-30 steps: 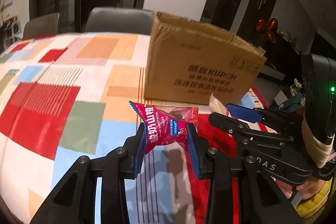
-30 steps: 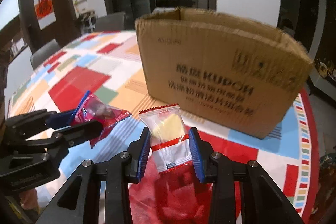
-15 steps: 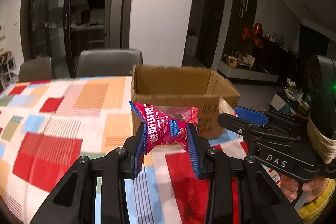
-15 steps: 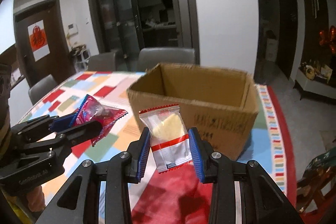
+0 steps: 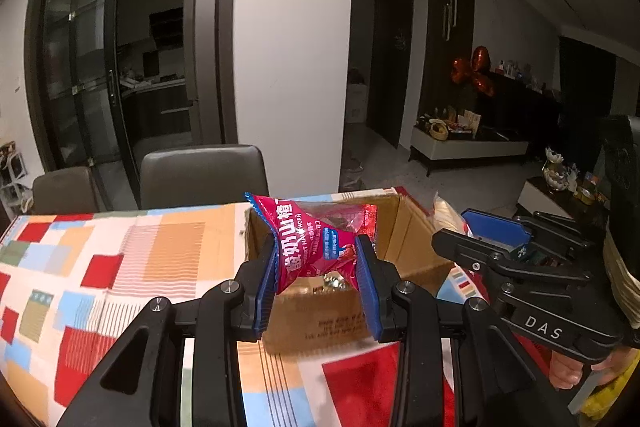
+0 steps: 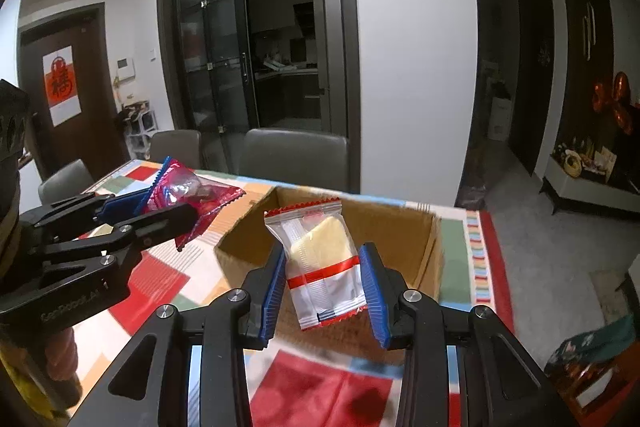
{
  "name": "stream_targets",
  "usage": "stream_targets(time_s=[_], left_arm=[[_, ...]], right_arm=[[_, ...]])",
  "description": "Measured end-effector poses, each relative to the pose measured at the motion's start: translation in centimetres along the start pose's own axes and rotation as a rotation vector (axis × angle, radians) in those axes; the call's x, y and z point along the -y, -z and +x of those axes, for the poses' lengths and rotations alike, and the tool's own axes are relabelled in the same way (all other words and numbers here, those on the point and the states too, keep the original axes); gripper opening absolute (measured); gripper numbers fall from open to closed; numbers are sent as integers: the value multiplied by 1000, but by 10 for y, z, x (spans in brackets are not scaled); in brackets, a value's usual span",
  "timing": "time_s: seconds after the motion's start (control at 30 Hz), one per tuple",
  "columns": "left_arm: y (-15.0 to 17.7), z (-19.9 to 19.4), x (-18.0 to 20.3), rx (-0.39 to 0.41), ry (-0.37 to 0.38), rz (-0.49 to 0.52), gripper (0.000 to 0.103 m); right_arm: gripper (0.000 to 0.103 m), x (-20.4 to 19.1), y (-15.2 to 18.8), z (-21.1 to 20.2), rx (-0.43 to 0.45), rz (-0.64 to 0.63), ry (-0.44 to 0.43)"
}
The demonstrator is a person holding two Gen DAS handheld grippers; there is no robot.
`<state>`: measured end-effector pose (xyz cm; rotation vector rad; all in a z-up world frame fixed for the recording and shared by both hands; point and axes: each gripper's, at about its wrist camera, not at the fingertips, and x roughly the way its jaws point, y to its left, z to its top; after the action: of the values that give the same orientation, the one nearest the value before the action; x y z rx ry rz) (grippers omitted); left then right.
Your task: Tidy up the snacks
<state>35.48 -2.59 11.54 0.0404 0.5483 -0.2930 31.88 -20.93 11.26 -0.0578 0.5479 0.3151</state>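
Observation:
My left gripper [image 5: 316,267] is shut on a red snack packet [image 5: 316,243] and holds it in the air just in front of the open cardboard box [image 5: 408,227]. My right gripper [image 6: 324,275] is shut on a clear packet with a yellow biscuit and a red stripe [image 6: 320,259], also raised in front of the box [image 6: 400,227]. The box stands on the patchwork tablecloth [image 5: 120,267]; some wrapped items show inside it. The left gripper with the red packet [image 6: 192,191] shows at the left of the right wrist view. The right gripper [image 5: 480,231] shows at the right of the left wrist view.
Grey chairs [image 5: 200,175] [image 6: 296,155] stand at the far side of the table. Glass doors and a white wall lie behind. The table edge with a striped border [image 6: 480,247] runs just right of the box.
Both grippers have risen with their packets. The views went from the box's front face to looking over its rim into the open top.

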Motion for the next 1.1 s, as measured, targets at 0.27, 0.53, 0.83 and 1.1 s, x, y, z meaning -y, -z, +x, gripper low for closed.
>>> stream_targets(time_s=[0.27, 0.53, 0.83, 1.1], left_arm=[[-27, 32, -9, -60, 31, -20, 36], [-39, 73, -8, -133, 10, -3, 51], [-22, 56, -2, -90, -130, 2, 85], [-5, -3, 1, 37, -194, -16, 103]], right_arm=[[38, 22, -26, 31, -67, 13, 29], [42, 43, -32, 58, -128, 56, 37], [71, 56, -16, 53, -142, 114, 113], [85, 37, -4, 8, -65, 106, 153]])
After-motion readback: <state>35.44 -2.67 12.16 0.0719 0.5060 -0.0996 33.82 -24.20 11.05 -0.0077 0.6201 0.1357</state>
